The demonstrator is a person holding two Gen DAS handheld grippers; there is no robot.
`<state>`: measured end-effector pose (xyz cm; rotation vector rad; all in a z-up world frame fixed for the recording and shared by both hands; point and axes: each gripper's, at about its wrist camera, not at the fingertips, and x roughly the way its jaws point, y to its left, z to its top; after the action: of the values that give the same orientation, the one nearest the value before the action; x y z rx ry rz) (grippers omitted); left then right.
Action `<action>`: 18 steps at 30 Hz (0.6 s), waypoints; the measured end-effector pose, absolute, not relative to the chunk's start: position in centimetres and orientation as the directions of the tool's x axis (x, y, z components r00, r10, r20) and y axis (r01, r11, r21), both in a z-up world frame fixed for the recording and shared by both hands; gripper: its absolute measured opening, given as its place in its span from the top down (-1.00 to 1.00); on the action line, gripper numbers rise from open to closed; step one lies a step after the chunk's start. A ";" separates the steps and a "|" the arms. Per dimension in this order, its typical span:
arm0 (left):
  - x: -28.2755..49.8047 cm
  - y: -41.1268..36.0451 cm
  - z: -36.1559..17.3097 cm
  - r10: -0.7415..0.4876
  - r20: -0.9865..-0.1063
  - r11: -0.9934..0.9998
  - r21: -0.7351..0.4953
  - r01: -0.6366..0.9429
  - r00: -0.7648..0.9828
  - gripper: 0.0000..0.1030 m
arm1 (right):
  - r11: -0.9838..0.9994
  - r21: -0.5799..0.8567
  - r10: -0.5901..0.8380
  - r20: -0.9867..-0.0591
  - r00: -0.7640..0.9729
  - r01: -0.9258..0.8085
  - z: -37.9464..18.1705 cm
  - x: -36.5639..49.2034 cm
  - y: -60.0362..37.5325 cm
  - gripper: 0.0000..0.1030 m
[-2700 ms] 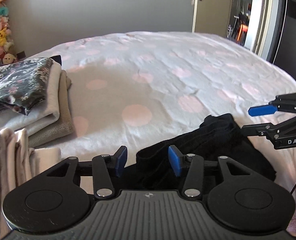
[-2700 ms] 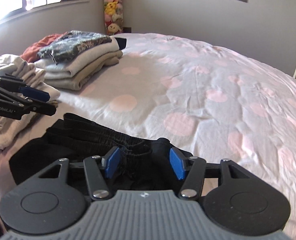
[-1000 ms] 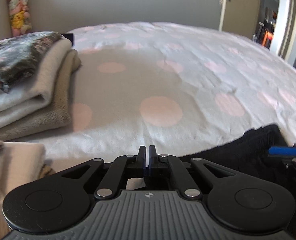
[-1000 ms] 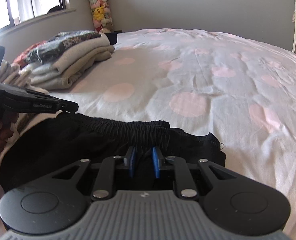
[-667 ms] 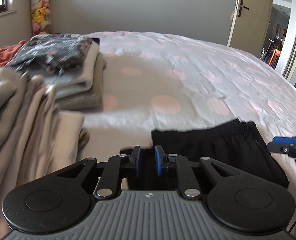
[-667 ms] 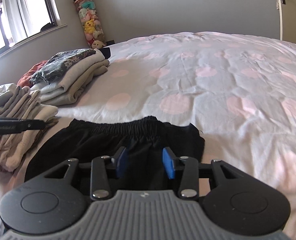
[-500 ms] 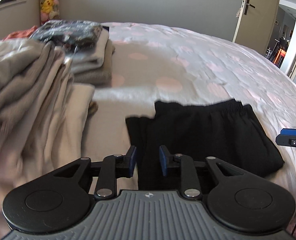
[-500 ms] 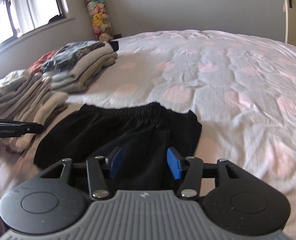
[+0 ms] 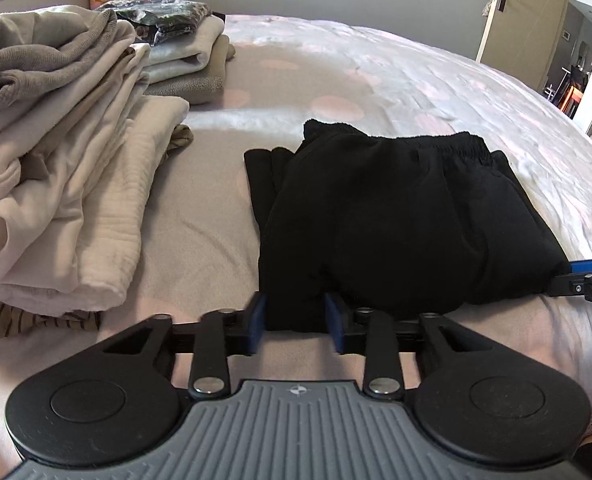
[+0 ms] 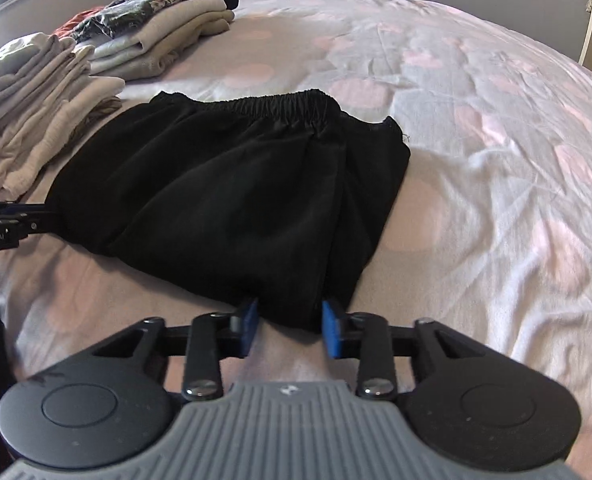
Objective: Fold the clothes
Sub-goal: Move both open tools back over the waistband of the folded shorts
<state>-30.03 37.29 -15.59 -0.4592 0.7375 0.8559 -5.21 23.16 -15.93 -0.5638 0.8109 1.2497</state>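
Observation:
Black shorts [image 9: 396, 220] lie folded flat on the bed, elastic waistband at the far side. My left gripper [image 9: 293, 322] sits at their near left corner. Its jaws stand apart and are closing, with the fabric's near edge between the blue pads. My right gripper [image 10: 289, 322] sits at the near right corner of the shorts [image 10: 235, 184]. Its jaws are also apart and closing around the hem. Each gripper shows in the other's view: the right gripper [image 9: 588, 276] at the shorts' right edge, the left gripper [image 10: 15, 216] at their left edge.
A loose heap of beige and grey clothes [image 9: 55, 160] lies just left of the shorts. Behind it stands a folded stack [image 9: 183, 52] topped by a dark floral piece. The pink-dotted bedspread [image 9: 376, 80] stretches far and right. A door [image 9: 504, 12] stands beyond.
Both grippers let go of the shorts and drew back to their near edge. The jaws went from shut to wide apart. The shorts now lie flat with more of them in view.

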 end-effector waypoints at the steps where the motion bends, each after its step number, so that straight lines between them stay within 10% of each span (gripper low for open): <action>1: -30.1 37.3 -15.5 0.514 -0.739 0.581 -0.074 -0.810 0.436 0.92 | 0.252 0.046 0.600 -0.791 0.119 -0.967 -15.9 -5.2 23.0 0.65; 11: -30.9 37.3 -15.3 0.537 -0.742 0.555 -0.048 -0.830 0.402 0.99 | 0.287 0.003 0.558 -0.814 0.164 -0.958 -15.9 -5.0 22.8 0.80; 13: -31.4 37.3 -15.0 0.538 -0.736 0.549 -0.065 -0.833 0.412 0.90 | 0.300 0.027 0.548 -0.823 0.149 -0.953 -15.8 -4.7 22.6 0.58; 15: -32.1 37.3 -14.7 0.543 -0.728 0.532 -0.088 -0.842 0.419 0.64 | 0.314 0.064 0.552 -0.824 0.128 -0.947 -15.5 -4.4 22.1 -0.11; 18: -32.6 37.6 -14.7 0.535 -0.734 0.505 -0.120 -0.855 0.419 0.38 | 0.323 0.088 0.532 -0.841 0.103 -0.942 -15.6 -4.1 22.0 -0.40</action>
<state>-32.59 37.59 -14.68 -0.5304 0.6915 0.9240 -4.06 22.04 -15.60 -0.5524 0.9222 1.1721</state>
